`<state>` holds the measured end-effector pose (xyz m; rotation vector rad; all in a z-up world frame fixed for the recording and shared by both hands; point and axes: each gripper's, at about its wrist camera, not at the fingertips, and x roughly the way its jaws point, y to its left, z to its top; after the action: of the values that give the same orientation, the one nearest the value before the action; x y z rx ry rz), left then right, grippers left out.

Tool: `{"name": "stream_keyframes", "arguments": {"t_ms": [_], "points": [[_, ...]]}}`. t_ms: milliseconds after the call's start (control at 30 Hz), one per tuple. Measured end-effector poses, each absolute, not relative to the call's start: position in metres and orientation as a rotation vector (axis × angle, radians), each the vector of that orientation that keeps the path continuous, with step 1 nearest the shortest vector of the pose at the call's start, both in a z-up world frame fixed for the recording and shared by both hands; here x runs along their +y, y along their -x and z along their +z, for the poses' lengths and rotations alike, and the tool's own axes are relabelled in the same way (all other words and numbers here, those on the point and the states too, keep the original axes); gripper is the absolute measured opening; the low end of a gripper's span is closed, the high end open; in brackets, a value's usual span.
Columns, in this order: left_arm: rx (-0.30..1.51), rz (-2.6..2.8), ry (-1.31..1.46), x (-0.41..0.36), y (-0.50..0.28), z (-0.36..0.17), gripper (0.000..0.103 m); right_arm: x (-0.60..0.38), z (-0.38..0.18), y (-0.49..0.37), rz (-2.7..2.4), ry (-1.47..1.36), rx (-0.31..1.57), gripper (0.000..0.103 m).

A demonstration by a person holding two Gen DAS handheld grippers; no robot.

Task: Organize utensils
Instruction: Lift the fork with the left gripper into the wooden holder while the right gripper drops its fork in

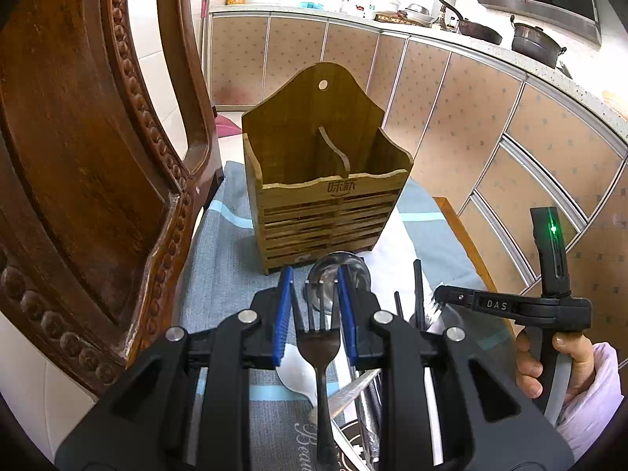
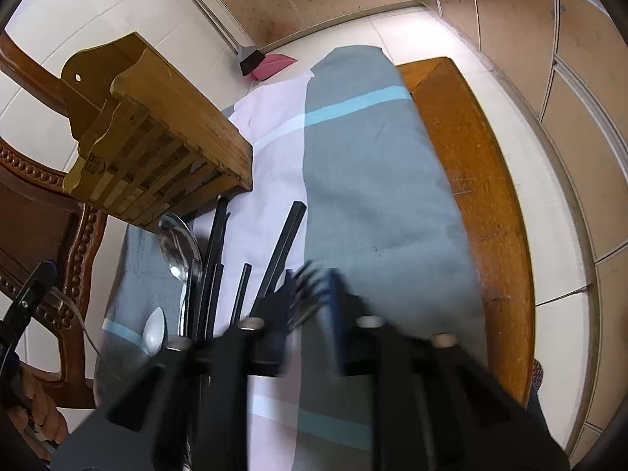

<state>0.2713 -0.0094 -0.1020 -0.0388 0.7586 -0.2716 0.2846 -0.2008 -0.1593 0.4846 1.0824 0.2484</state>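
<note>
A two-compartment wooden utensil holder (image 1: pixel 329 196) (image 2: pixel 157 137) stands empty on the cloth-covered table. My left gripper (image 1: pixel 316 294) hovers in front of it, its blue pads shut on the head of a dark metal fork (image 1: pixel 318 345), tines pointing away. Under it lie a big metal spoon (image 1: pixel 337 271) (image 2: pixel 180 243), a white ceramic spoon (image 1: pixel 294 376) (image 2: pixel 154 333), a knife (image 1: pixel 353 390) and black chopsticks (image 1: pixel 418 286) (image 2: pixel 282 243). My right gripper (image 2: pixel 310 286) (image 1: pixel 441 294) is low over this pile, blurred, closed on the tines of a silver fork (image 2: pixel 304 280).
A carved wooden chair (image 1: pixel 78 157) stands close on the left. The grey and white cloth (image 2: pixel 373 157) covers most of the table, whose bare wooden edge (image 2: pixel 471 157) shows on the right. Kitchen cabinets (image 1: pixel 490 125) run behind. A hand (image 1: pixel 549 361) holds the right gripper's handle.
</note>
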Motion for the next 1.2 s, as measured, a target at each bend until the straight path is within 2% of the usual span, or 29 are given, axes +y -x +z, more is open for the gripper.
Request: {"name": "stream_keyframes", "arguments": {"t_ms": [167,400,600,1000,1200], "points": [[0.747,-0.256,0.044,-0.009,-0.268,-0.098,0.023,-0.199,-0.129,-0.271,0.253,-0.442,0.982,0.006],[0.676,-0.236,0.051,-0.005,-0.255,-0.079,0.023,-0.156,-0.053,-0.231,0.117,-0.047,0.726,0.005],[0.629,-0.222,0.057,0.0,-0.243,-0.065,0.022,-0.125,-0.027,-0.207,0.016,0.173,0.603,0.006],[0.578,-0.206,0.076,0.015,-0.223,-0.048,0.022,-0.124,0.016,-0.173,-0.072,0.24,0.474,0.003],[0.58,-0.207,0.074,0.016,-0.22,-0.047,0.022,-0.124,0.021,-0.171,-0.033,0.19,0.487,0.002]]}}
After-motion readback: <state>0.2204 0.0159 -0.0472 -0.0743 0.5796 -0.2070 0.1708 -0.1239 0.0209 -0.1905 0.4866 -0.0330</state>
